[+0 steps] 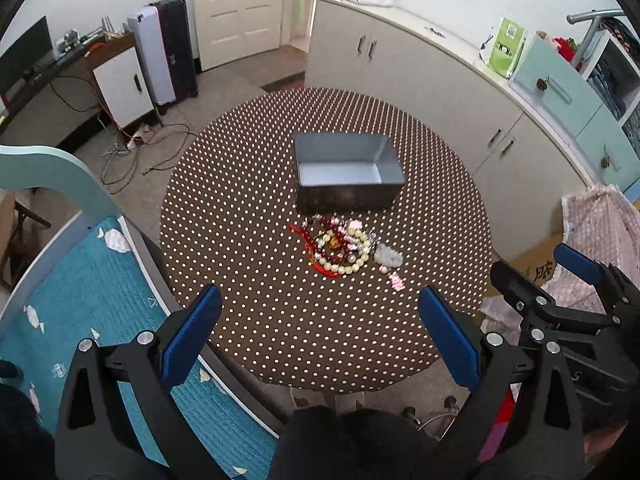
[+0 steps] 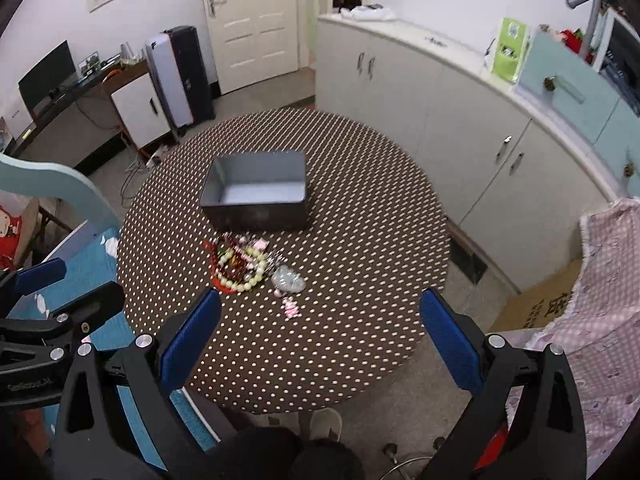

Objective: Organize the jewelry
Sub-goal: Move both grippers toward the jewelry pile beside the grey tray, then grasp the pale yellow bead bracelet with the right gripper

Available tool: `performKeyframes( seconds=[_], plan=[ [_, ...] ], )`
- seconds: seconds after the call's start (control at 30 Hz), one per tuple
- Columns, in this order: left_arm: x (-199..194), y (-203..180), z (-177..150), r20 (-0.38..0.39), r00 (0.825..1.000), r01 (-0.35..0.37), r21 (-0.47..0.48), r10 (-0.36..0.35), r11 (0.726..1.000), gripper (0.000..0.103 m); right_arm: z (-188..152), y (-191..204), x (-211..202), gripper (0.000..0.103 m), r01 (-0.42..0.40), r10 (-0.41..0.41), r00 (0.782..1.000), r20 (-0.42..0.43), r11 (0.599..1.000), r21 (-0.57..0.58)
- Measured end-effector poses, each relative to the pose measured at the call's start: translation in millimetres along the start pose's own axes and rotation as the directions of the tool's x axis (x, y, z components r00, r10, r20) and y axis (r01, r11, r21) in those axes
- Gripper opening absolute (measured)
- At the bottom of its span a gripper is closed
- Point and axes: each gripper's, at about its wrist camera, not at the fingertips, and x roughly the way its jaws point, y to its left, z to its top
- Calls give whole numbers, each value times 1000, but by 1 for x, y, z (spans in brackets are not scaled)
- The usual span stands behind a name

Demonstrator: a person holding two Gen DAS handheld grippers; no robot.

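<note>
Both tools, left [image 1: 320, 328] and right [image 2: 320, 328], gape empty above the table edge [image 1: 280, 376]; jewelry [image 1: 344, 248] touches the box [image 1: 348, 196].

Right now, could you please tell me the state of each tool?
Left tool: open, holding nothing, above the table's near edge.
Right tool: open, holding nothing, also above the near edge.
</note>
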Motion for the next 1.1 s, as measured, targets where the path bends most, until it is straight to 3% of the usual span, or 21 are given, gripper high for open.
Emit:
performKeyframes(
  seconds=[0.17,0.27,0.33,0.47,0.5,0.57,0.63,0.73,0.93,1.1],
  plan=[
    [27,22,-5,-77,997,-23,-65,18,998,98,0,5,29,96,-102,103,990,-92,995,11],
    [44,41,-9,-146,989,-21,-162,-3,987,98,-1,0,45,93,-235,244,962,-119,968,88],
    [52,50,-13,-174,985,-21,-205,-15,979,98,0,-3,58,78,-318,337,930,-145,937,142],
    [63,59,-16,-198,980,-64,-220,20,973,97,6,0,82,49,-378,406,892,-198,911,166],
    [66,61,-16,-208,978,-80,-224,32,971,97,8,2,91,46,-400,428,878,-216,902,163],
    [72,64,-16,-226,973,-102,-244,45,964,97,10,7,104,34,-406,433,867,-245,901,154],
    [79,68,-16,-249,967,-130,-283,59,950,97,14,8,118,28,-422,453,847,-279,891,167],
    [87,74,-17,-262,963,-148,-338,58,929,97,16,10,135,21,-420,453,833,-317,891,170],
    [101,76,-22,-324,944,-186,-363,63,913,98,17,6,153,20,-389,417,834,-361,909,149],
    [103,73,-23,-339,939,-192,-371,60,909,98,21,9,167,20,-370,389,843,-372,921,126]
  ],
)
